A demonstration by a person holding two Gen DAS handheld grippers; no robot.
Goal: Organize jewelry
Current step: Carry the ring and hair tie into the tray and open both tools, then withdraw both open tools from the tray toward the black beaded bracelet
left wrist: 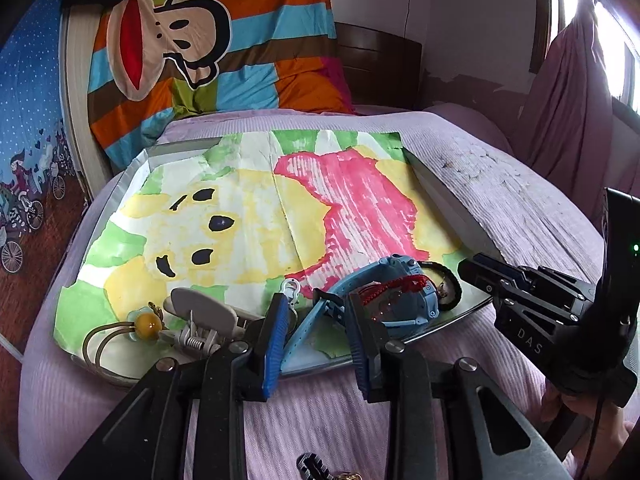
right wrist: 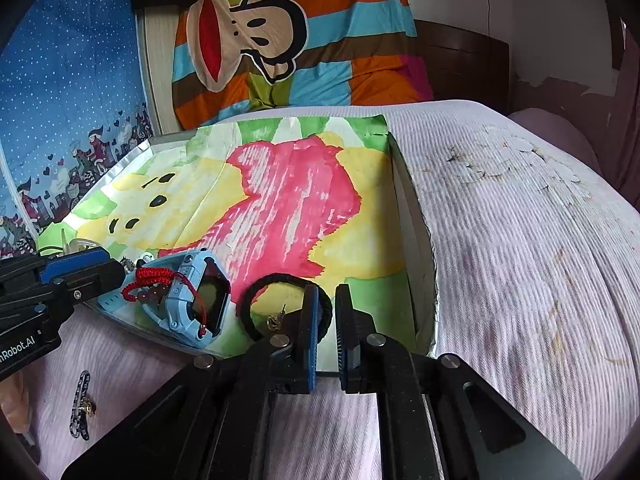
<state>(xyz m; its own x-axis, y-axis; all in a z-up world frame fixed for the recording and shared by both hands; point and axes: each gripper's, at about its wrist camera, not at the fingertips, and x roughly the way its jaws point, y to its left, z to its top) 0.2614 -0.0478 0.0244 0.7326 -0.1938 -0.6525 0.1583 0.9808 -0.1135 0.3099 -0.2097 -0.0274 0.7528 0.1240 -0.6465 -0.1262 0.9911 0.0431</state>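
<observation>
The jewelry is gathered along the near edge of a shallow tray (right wrist: 416,216) lined with a painted paper, which lies on the bed (right wrist: 520,240), so every piece sits within a short reach of both tongs.

The left tongs (left wrist: 316,336) stand apart, their blue pads straddling the strap end of the blue watch (left wrist: 400,300) without closing on it. A red cord bracelet (right wrist: 154,280) is draped over that watch, so lifting one would likely drag the other. Just left of these tongs lie a grey hair clip (left wrist: 200,316) and a hair tie with an amber bead (left wrist: 148,322); a small silver clasp (left wrist: 290,290) sits just ahead of the left pad.

The right tongs (right wrist: 326,336) are nearly together but grip nothing, as light shows through the narrow gap. Their left pad stands over the right arc of the black hair tie (right wrist: 288,306), and a small earring (right wrist: 276,320) lies inside the loop. That suggests the tie is the next target.

A black chain (right wrist: 80,404) lies on the bedspread outside the tray, behind the left tongs, seemingly yet to be sorted.
</observation>
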